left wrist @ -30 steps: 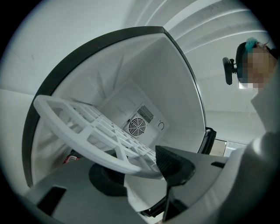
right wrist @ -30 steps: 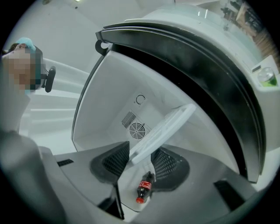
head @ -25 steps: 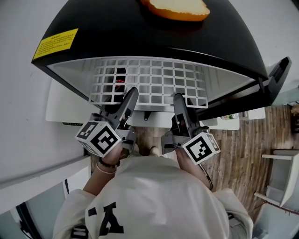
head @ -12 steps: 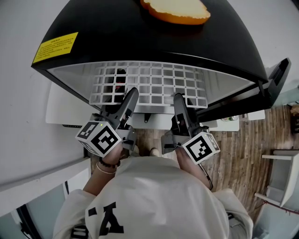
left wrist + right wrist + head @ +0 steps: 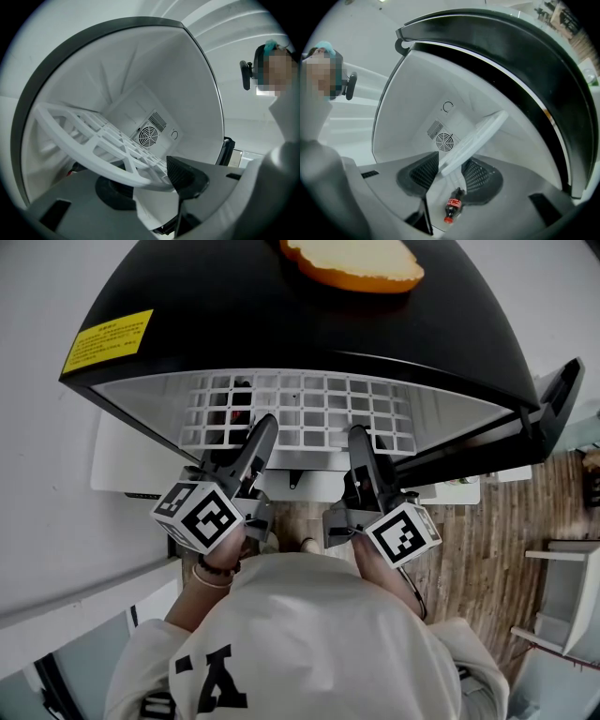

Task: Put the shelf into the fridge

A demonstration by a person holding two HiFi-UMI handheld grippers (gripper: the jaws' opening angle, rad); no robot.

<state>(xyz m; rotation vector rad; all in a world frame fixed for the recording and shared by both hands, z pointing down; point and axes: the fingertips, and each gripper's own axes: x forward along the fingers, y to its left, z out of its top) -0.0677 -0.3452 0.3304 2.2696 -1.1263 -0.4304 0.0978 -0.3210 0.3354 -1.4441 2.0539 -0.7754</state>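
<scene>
A white lattice shelf (image 5: 300, 409) lies level in the mouth of the black fridge (image 5: 281, 315), its far part under the fridge's top. My left gripper (image 5: 263, 426) is shut on the shelf's front edge at the left, my right gripper (image 5: 358, 435) on the same edge at the right. In the left gripper view the shelf (image 5: 93, 140) runs across between the pads of the left gripper (image 5: 150, 180). In the right gripper view the shelf's rim (image 5: 473, 140) is seen edge-on, pinched by the right gripper (image 5: 451, 173).
A cola bottle (image 5: 452, 206) lies on the fridge floor under the shelf. A fan grille (image 5: 147, 136) sits in the back wall. The fridge door (image 5: 553, 399) stands open at the right. An orange-rimmed dish (image 5: 352, 261) rests on the fridge top.
The shelf has slid a little deeper into the fridge, with both grippers following it. Both grips are unchanged.
</scene>
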